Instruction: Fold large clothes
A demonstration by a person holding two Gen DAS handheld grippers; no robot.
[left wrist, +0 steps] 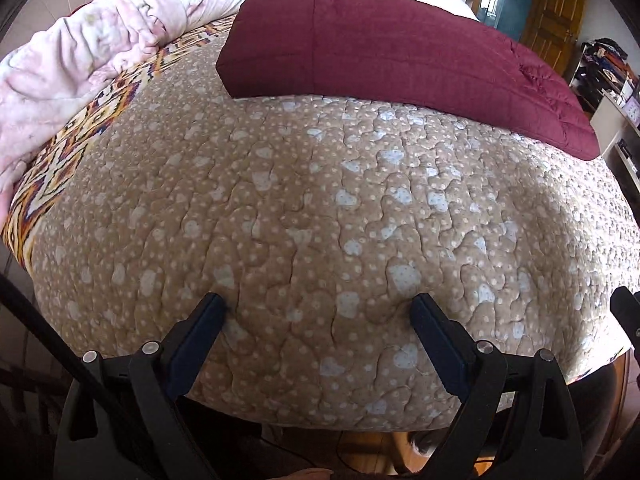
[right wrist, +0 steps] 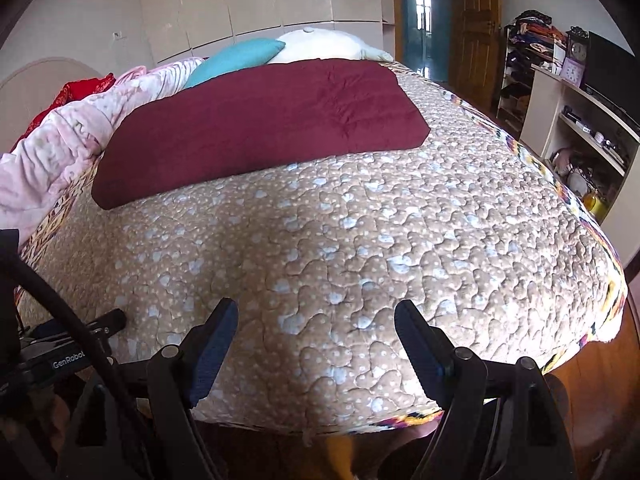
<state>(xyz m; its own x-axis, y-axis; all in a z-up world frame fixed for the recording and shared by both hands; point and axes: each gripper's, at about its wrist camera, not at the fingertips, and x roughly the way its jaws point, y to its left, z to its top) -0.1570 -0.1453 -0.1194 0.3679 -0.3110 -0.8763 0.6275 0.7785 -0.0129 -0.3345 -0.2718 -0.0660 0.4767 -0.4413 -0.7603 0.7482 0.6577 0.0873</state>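
A beige quilted blanket with pale blue blotches and white dots lies spread over the bed, its near edge hanging toward me. My left gripper stands open, both fingertips pressing into the blanket's near edge, with quilt between the jaws but not pinched. My right gripper is open too, fingers wide apart just over the same edge further right. The left gripper shows at the left border of the right wrist view. A maroon folded quilt lies across the far half of the bed.
A pink crumpled blanket lies along the left side. A teal pillow and a white pillow sit at the head. A shelf unit with clutter stands right of the bed; a wooden door is beyond.
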